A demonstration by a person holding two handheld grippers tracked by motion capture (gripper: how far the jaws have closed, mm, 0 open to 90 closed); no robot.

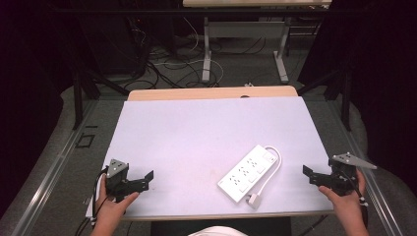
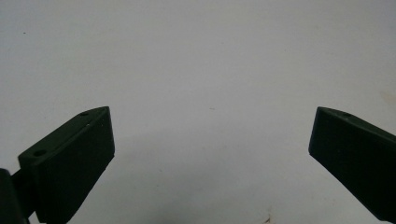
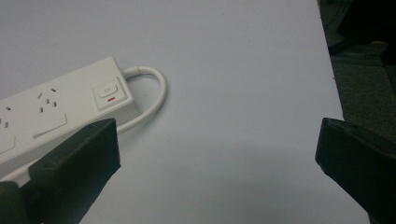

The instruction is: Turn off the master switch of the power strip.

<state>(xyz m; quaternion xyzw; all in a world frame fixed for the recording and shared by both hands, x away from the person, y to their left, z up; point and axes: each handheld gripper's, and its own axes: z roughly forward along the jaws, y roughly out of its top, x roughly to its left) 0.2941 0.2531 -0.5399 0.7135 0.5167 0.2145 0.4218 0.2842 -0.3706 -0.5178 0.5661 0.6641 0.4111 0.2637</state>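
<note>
A white power strip lies slantwise on the pale table top, right of centre near the front edge. Its white cable loops from the far end back to a plug at the front. In the right gripper view the strip's switch end sits beyond the left jaw, with the cable curling past it. My left gripper is held at the table's front left, open, nothing between its jaws. My right gripper is held at the front right edge, open and apart from the strip.
A wooden strip edges the table's far side. Beyond it stand desk legs and tangled cables on the floor. Dark frame posts flank the table. The floor drops away past the table's right edge.
</note>
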